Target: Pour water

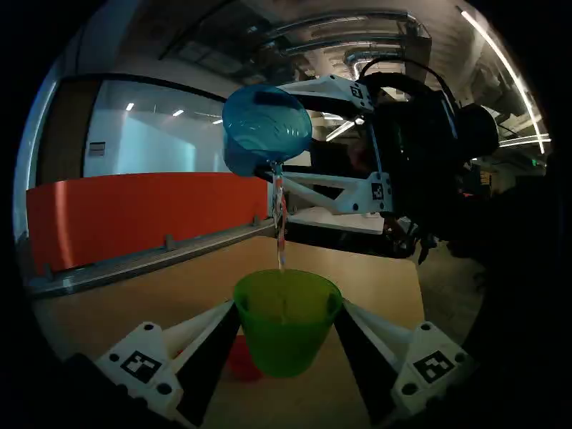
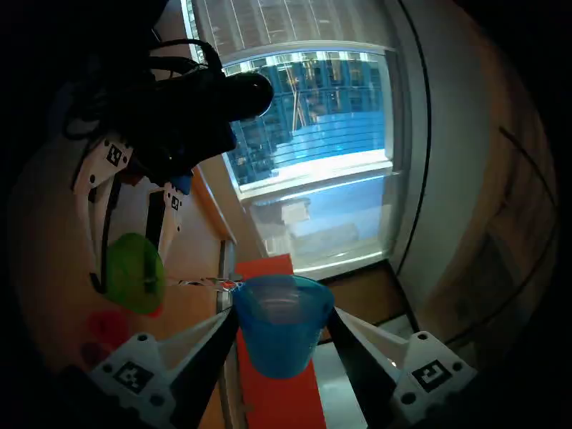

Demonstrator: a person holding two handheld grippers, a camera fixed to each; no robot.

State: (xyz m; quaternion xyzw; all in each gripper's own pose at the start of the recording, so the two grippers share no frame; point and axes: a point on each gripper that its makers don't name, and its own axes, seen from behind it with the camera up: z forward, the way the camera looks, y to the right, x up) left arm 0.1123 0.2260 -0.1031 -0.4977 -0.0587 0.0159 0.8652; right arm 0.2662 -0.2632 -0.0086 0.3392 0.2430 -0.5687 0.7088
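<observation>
Pouring under way: blue cup [image 1: 266, 136], gripped by right gripper [image 2: 282, 314], tipped at 12 o'clock; stream [image 1: 279, 222] caught in green cup [image 1: 286, 343], gripped by left gripper [image 1: 286, 309]. Next: righting required before overflow.

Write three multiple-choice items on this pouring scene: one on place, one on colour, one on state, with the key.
1. Where does the water stream land? A) in the green cup B) in a kettle C) in a sink
2. What colour is the cup in the right gripper? A) red B) blue C) yellow
3. How is the left gripper? A) open, empty B) shut on the green cup C) shut on a spoon
Key: 1 A, the stream drops into its mouth; 2 B, the blue cup sits between its fingers; 3 B, both fingers press the cup's sides.
</observation>
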